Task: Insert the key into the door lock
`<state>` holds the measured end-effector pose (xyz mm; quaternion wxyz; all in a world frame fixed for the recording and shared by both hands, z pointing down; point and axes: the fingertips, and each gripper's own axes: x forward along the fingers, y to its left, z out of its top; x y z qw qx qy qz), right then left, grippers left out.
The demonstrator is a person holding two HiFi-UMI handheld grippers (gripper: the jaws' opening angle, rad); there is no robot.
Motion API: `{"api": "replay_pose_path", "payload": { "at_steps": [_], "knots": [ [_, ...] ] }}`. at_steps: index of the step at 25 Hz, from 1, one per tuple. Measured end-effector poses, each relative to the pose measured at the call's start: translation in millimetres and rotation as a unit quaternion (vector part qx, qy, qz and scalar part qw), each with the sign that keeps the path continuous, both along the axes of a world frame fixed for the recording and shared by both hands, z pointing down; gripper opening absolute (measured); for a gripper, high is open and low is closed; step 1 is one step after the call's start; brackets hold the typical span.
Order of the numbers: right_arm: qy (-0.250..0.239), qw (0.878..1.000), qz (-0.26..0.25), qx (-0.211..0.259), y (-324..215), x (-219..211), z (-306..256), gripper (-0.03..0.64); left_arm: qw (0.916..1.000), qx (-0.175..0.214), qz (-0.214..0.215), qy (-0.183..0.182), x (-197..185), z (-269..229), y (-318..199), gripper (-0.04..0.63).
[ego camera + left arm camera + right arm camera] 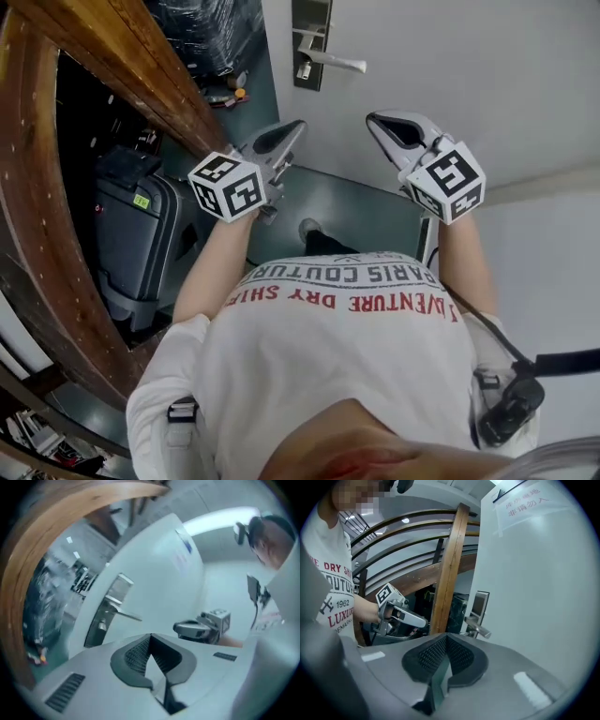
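Door lock [307,69] sits under the handle [339,64] on the white door [469,75], apart from both grippers. Left gripper [299,126] and right gripper [373,119] have fingers pressed together, empty.

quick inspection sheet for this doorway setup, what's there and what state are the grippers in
surface: grey floor
job's things: lock plate with lever handle on the white door; no key seen
clutter: dark suitcase beside the railing
grippers: left gripper and right gripper both shut, nothing between the jaws, apart from the handle
cables: black cable at the person's right side
surroundings: curved wooden railing; paper notice on the door
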<state>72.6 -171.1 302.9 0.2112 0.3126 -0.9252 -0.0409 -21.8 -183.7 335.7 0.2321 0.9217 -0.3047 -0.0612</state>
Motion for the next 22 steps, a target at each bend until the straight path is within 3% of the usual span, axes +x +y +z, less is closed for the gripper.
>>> {"api": "replay_pose_path", "payload": {
  "at_steps": [2, 4, 10, 16, 22],
  "knots": [
    [-0.009, 1.0, -0.005, -0.024, 39.4, -2.9, 3.2, 0.002, 0.9938, 0.055, 0.041, -0.087, 14.9, -16.3, 46.4, 0.002],
    [-0.02, 0.999, -0.005, -0.041, 74.4, -4.2, 6.7, 0.002, 0.9862, 0.082, 0.073, -0.124, 27.6, -27.3, 85.5, 0.001],
    [-0.035, 0.997, 0.015, -0.074, 145.5, 2.1, 9.9, 0.002, 0.9761, 0.093, 0.129, -0.148, 52.5, -40.7, 164.1, 0.001],
    [-0.035, 0.996, 0.016, -0.079, 213.5, 13.1, 12.7, 0.002, 0.9751, 0.082, 0.132, -0.158, 66.2, -34.0, 226.4, 0.002],
    [-0.032, 0.995, 0.03, -0.089, 330.1, 56.9, 22.9, 0.002, 0.973, 0.075, 0.136, -0.171, 110.2, -23.1, 334.2, 0.002]
  ]
}}
